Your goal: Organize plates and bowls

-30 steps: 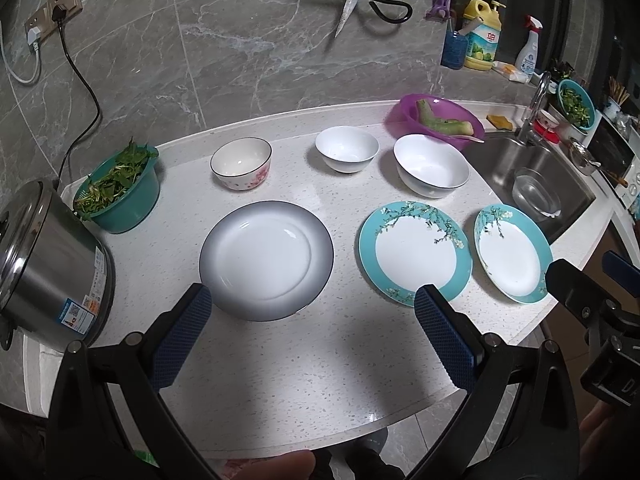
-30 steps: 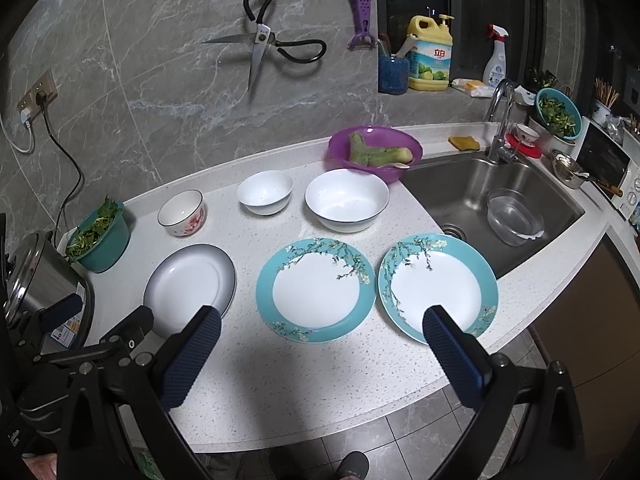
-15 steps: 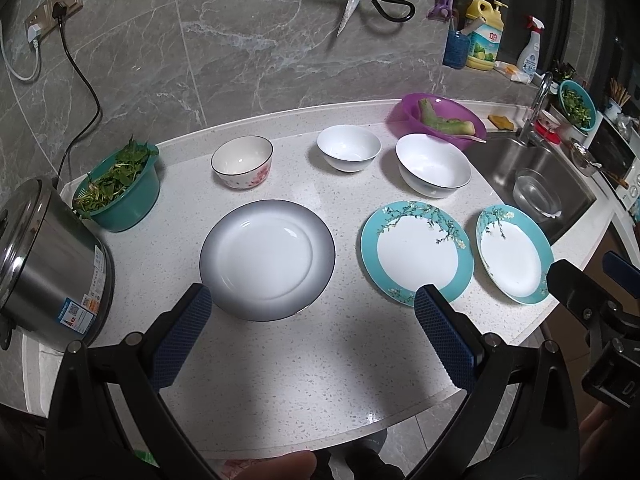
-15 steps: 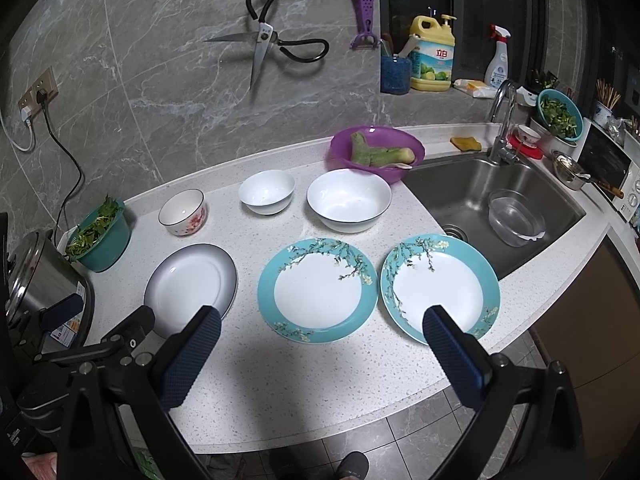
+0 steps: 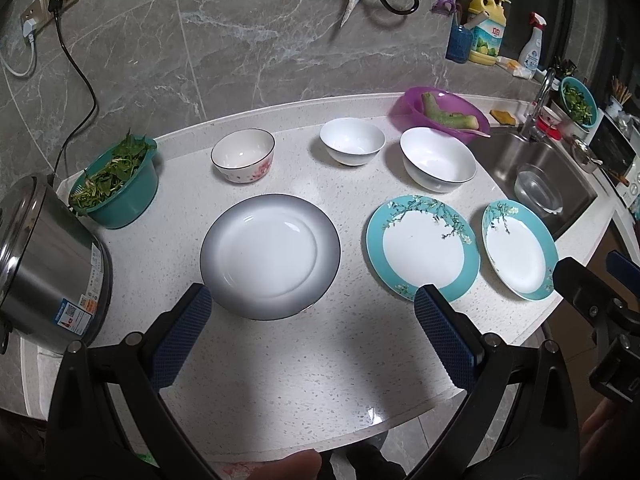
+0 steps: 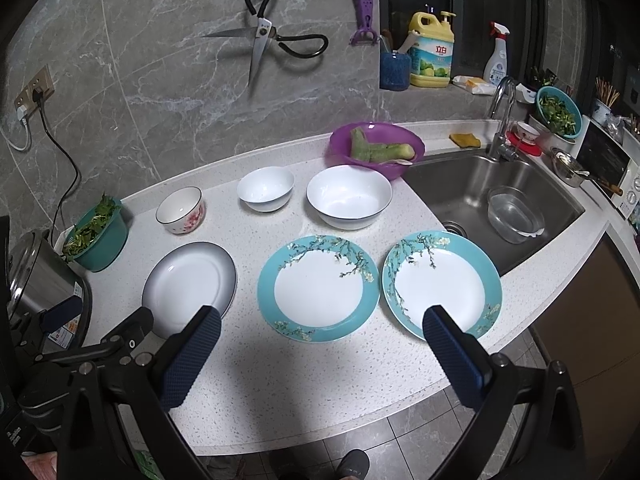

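On the white counter, a grey-rimmed white plate (image 5: pixel 270 255) (image 6: pixel 189 288) lies at the left. Two teal floral plates lie to its right, the middle one (image 5: pixel 423 247) (image 6: pixel 318 288) and the right one (image 5: pixel 519 249) (image 6: pixel 441 283). Behind them stand a pink-flowered bowl (image 5: pixel 243 155) (image 6: pixel 180 210), a small white bowl (image 5: pixel 352 141) (image 6: pixel 265 189) and a large white bowl (image 5: pixel 438 158) (image 6: pixel 349 196). My left gripper (image 5: pixel 313 320) is open and empty above the counter's front edge. My right gripper (image 6: pixel 321 344) is open and empty in front of the teal plates.
A steel rice cooker (image 5: pixel 44 264) stands at the far left beside a teal basket of greens (image 5: pixel 116 178). A purple bowl with a vegetable (image 5: pixel 445 114) sits by the sink (image 6: pixel 496 200), which holds a glass bowl (image 6: pixel 514 214). Scissors (image 6: pixel 264 46) hang on the wall.
Both grippers have drifted very slightly; the view has shifted a little. Nothing on the counter has moved.
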Action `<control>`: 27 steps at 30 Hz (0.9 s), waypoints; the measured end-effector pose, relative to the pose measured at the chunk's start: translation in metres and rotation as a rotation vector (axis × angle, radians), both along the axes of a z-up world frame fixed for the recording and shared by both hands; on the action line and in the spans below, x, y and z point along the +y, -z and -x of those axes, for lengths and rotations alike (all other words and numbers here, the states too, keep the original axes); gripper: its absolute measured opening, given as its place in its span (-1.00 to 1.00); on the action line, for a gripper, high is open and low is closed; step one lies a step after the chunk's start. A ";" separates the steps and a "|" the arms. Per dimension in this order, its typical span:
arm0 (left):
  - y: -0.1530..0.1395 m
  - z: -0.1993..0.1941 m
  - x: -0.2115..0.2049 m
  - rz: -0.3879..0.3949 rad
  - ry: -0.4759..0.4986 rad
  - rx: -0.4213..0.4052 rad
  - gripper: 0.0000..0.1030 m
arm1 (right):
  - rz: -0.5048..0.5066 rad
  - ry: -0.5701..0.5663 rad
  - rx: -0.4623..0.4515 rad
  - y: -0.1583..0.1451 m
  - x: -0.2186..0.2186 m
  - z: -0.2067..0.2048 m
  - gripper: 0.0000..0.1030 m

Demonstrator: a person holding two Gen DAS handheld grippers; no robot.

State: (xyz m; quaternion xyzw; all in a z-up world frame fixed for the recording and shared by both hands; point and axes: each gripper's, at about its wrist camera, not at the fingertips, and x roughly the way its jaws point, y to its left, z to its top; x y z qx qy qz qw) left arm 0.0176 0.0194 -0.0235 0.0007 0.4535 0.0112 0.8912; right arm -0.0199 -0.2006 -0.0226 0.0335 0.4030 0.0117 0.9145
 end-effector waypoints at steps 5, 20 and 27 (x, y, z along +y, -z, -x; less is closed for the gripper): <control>0.007 -0.009 0.008 0.003 0.015 0.014 1.00 | 0.005 0.018 0.012 0.003 0.006 -0.004 1.00; 0.061 -0.042 0.063 -0.044 0.026 0.091 0.99 | -0.021 0.062 0.063 0.032 0.024 -0.021 1.00; 0.109 -0.052 0.125 0.024 -0.007 0.193 0.97 | -0.371 -0.097 0.122 0.069 0.034 -0.036 1.00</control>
